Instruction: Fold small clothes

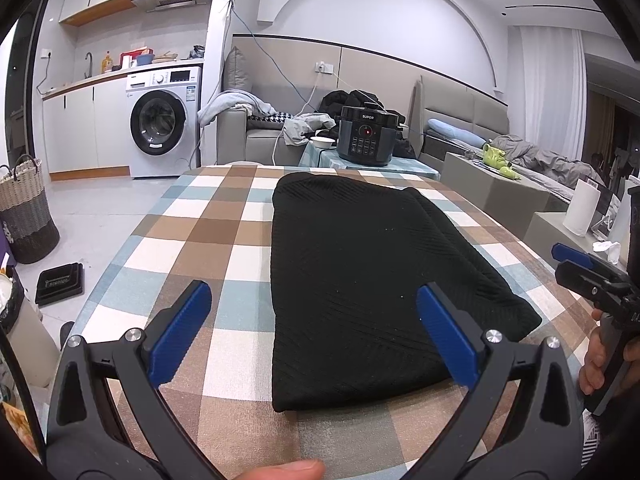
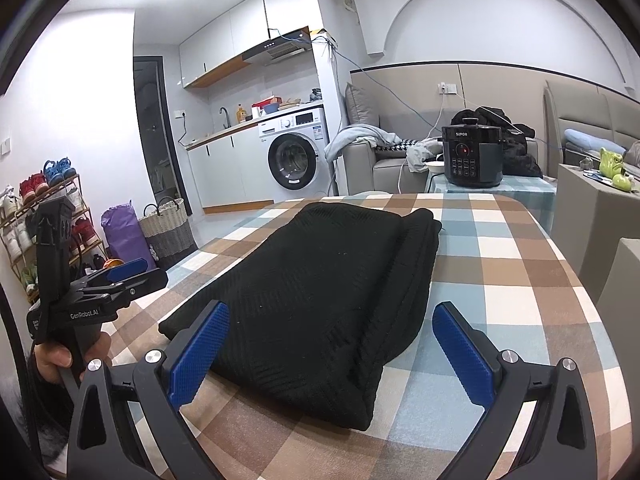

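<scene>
A black knitted garment [image 1: 360, 272] lies folded in a long flat strip on the checked tablecloth [image 1: 208, 236]. It also shows in the right wrist view [image 2: 320, 296]. My left gripper [image 1: 314, 334] is open and empty, hovering above the garment's near end. My right gripper [image 2: 330, 350] is open and empty above the near right part of the garment. The right gripper also shows at the right edge of the left wrist view [image 1: 576, 264], and the left gripper at the left of the right wrist view [image 2: 128, 276].
A black pressure cooker [image 1: 366, 134] and a white bowl [image 1: 323, 143] stand on a small table beyond the far edge. A woven basket [image 1: 26, 208] and a black tray [image 1: 60, 283] are on the floor at left. A paper roll [image 1: 582, 208] stands at right.
</scene>
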A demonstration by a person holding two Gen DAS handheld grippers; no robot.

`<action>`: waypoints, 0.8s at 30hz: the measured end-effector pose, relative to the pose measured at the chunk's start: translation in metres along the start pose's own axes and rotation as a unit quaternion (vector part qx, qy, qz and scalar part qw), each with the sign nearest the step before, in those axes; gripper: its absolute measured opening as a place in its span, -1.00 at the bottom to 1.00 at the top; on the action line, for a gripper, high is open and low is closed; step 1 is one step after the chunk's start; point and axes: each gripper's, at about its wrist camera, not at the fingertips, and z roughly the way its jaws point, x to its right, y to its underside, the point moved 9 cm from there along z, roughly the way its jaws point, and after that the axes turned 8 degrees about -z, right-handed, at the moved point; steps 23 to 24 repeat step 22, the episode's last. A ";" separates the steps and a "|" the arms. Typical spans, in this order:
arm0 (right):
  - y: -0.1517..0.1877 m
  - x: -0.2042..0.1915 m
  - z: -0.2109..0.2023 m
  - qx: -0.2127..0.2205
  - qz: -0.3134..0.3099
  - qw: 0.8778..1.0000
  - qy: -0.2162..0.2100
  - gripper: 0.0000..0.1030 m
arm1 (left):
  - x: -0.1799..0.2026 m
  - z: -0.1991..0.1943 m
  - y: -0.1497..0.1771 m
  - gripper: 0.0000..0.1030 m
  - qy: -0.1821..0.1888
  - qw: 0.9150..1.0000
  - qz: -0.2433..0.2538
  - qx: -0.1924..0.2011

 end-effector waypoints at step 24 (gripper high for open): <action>0.001 -0.001 -0.001 -0.002 0.002 1.000 0.002 1.00 | -0.001 -0.001 -0.001 0.98 0.002 1.000 -0.005 -0.002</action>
